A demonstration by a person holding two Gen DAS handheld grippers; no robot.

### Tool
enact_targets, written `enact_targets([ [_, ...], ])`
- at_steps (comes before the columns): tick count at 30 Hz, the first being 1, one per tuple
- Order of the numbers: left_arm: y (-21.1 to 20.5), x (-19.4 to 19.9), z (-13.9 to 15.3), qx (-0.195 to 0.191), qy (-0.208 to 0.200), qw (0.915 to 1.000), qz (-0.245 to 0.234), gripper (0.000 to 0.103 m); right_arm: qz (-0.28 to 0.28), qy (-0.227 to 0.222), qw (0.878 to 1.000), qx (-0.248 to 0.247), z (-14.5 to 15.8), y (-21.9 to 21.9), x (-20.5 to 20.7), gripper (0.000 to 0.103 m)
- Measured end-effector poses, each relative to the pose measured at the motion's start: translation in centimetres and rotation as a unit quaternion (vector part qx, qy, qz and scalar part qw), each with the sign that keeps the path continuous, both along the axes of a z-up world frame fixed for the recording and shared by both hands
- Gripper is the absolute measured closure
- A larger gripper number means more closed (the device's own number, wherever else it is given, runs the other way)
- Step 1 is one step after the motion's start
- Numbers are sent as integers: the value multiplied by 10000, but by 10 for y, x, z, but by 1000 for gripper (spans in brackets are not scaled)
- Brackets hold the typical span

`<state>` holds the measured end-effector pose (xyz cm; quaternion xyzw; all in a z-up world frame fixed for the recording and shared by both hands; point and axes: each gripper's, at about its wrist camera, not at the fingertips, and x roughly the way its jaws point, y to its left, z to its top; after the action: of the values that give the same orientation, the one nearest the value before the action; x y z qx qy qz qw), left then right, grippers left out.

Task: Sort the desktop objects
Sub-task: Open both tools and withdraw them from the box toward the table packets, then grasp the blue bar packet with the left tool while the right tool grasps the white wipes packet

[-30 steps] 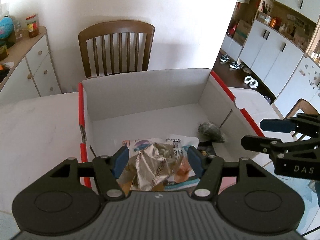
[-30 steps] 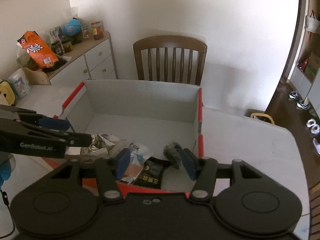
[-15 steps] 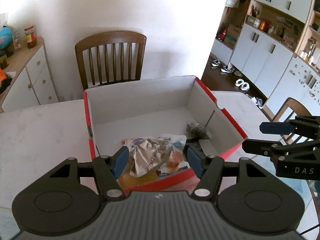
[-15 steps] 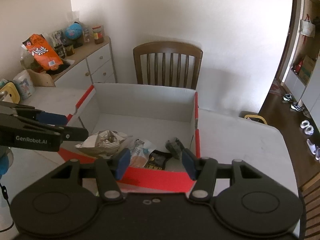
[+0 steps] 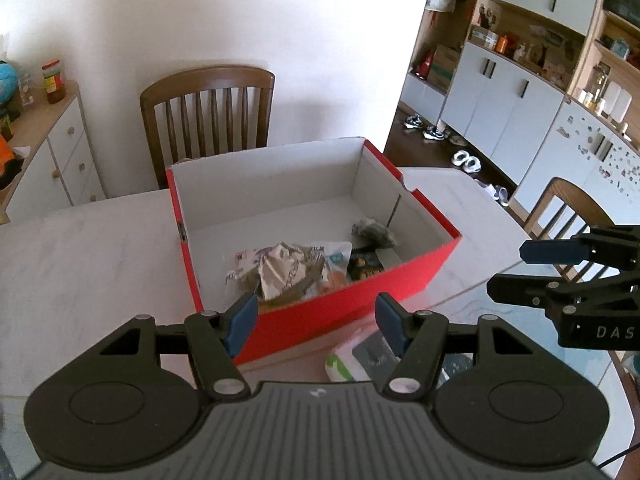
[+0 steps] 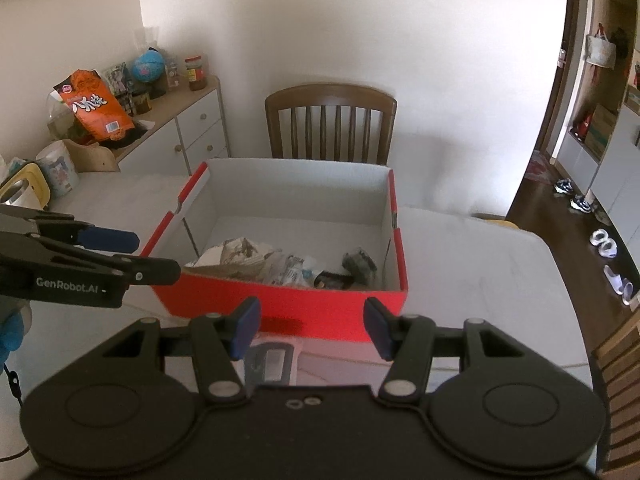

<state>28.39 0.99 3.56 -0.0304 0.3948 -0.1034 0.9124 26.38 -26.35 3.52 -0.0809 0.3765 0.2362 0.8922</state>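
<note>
A red cardboard box (image 5: 340, 312) with a white inside stands on the white table (image 5: 80, 260). In it lie a crumpled foil wrapper (image 5: 284, 272), a black packet (image 5: 364, 266) and a dark lump (image 5: 374, 232). My left gripper (image 5: 316, 318) hovers open in front of the box's near wall, nothing between its blue pads. My right gripper (image 6: 312, 322) is open and empty too, also before the box (image 6: 280, 312). Each shows in the other's view: the right gripper (image 5: 512, 268) beside the box's right corner, the left gripper (image 6: 156, 258) by its left corner. The wrapper (image 6: 236, 254) and lump (image 6: 360, 264) show from the right wrist.
A pack of wet wipes (image 5: 360, 358) lies on the table just in front of the box, below the grippers. A wooden chair (image 5: 208, 112) stands behind the box, another chair (image 5: 568, 208) at the right. A sideboard (image 6: 180, 128) with an orange snack bag (image 6: 94, 106) is at the left.
Both grippers have drawn back and up from over the box. Its red front wall and the wipes pack have come into view. The box's contents lie unmoved.
</note>
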Motion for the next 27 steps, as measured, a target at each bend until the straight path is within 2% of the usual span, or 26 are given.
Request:
enact_targets([
  [7, 4, -21, 5, -86, -72, 9996, -248, 39, -73, 12, 9999, 78, 4, 2, -24, 46],
  [9, 7, -26, 6, -135, -93, 9994, -290, 34, -87, 24, 9999, 82, 5, 3, -30, 45],
  [11, 9, -30, 6, -170, -112, 9991, -374, 33, -124, 5, 9999, 98, 6, 3, -36, 33],
  [16, 13, -41, 5, -177, -131, 9987, -462, 32, -198, -52, 9997, 150, 7, 3, -52, 33],
  [22, 13, -52, 1, -179, -120, 9981, -579, 27, -346, -55, 9992, 171, 1, 0, -69, 33],
  [25, 12, -58, -3, -153, -100, 9979, -613, 19, -428, 3, 9989, 192, -5, -2, -76, 33],
  [27, 11, -62, -6, -113, -86, 9979, -635, 17, -476, 19, 9987, 172, -10, -3, -81, 33],
])
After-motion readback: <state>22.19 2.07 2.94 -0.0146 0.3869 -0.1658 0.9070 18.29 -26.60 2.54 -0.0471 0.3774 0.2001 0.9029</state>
